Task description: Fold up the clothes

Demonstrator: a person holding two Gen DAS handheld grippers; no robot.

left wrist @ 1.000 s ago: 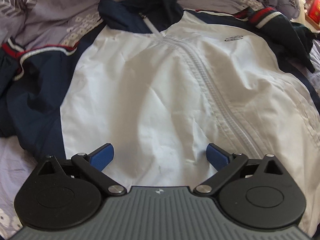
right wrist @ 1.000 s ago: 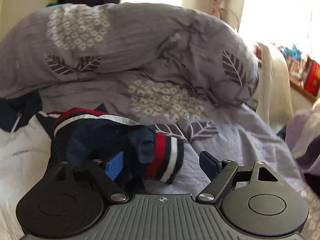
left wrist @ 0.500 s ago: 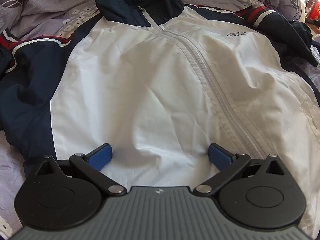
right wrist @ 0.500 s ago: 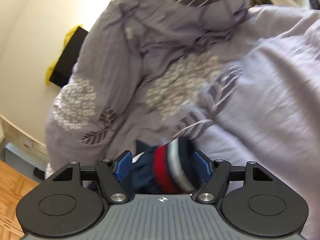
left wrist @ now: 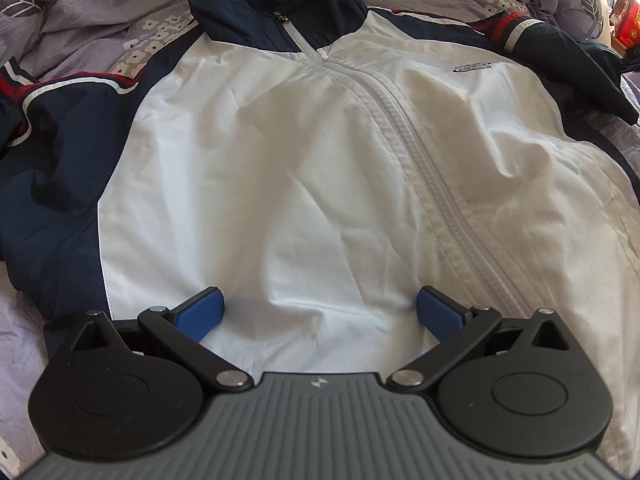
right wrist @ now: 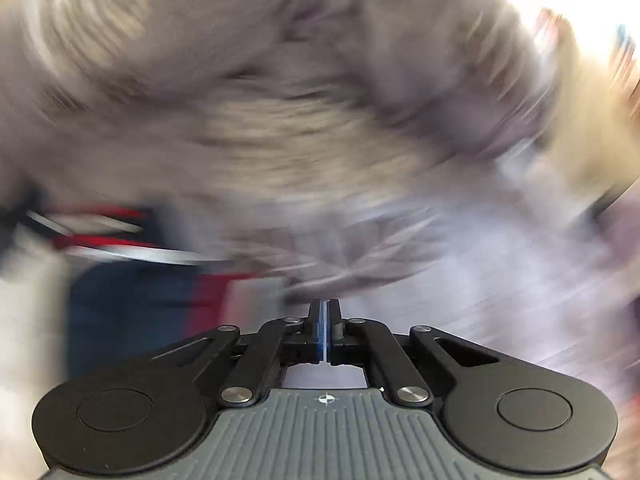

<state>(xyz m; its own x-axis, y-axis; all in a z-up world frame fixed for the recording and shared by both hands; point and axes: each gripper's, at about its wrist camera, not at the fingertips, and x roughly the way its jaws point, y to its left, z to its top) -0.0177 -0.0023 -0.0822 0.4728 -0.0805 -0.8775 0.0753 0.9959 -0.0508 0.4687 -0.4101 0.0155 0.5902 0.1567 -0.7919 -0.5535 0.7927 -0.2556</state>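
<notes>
A white and navy zip jacket (left wrist: 320, 168) lies front up on the bed, collar far, sleeves with red and white stripes at both sides. My left gripper (left wrist: 320, 312) is open, its blue pads (left wrist: 200, 314) resting over the white lower front near the hem, holding nothing. In the right wrist view, heavily blurred, my right gripper (right wrist: 324, 312) is shut with the pads pressed together and nothing visible between them. The jacket's navy sleeve with its striped cuff (right wrist: 132, 296) lies to its left.
A grey-lilac duvet with leaf and flower prints (left wrist: 120, 12) covers the bed around the jacket and piles up behind it (right wrist: 320, 120). Red boxes (left wrist: 626, 32) stand by the bright window at far right.
My right gripper closed fully from open around the striped cuff; the cuff now lies to its left and the view swings fast. My left gripper moved slightly toward the hem.
</notes>
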